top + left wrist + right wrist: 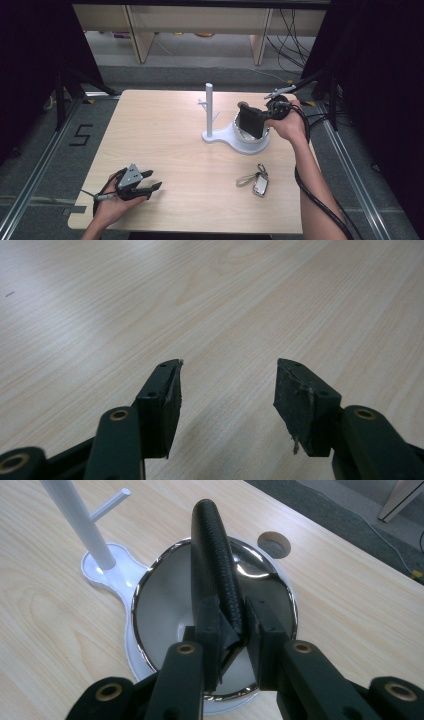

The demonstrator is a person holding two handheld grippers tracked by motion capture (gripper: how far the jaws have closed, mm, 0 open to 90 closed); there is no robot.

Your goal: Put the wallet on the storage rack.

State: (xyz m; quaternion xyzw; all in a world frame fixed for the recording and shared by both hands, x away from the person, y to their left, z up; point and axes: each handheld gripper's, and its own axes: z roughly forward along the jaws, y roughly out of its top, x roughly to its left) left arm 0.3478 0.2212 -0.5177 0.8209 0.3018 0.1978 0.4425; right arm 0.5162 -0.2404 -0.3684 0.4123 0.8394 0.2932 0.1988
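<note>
Standing on edge over the bowl (165, 595), black wallet (212, 560) clamped between right gripper (239, 630) jaws

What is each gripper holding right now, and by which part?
The right gripper clamps the black wallet by its near edge, above the bowl. The left gripper is open, holding nothing.

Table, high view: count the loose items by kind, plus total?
Black wallet, held over the bowl by the right hand-held gripper: 1
White stand with chrome bowl: 1
Key fob with strap: 1
Total: 3
</note>
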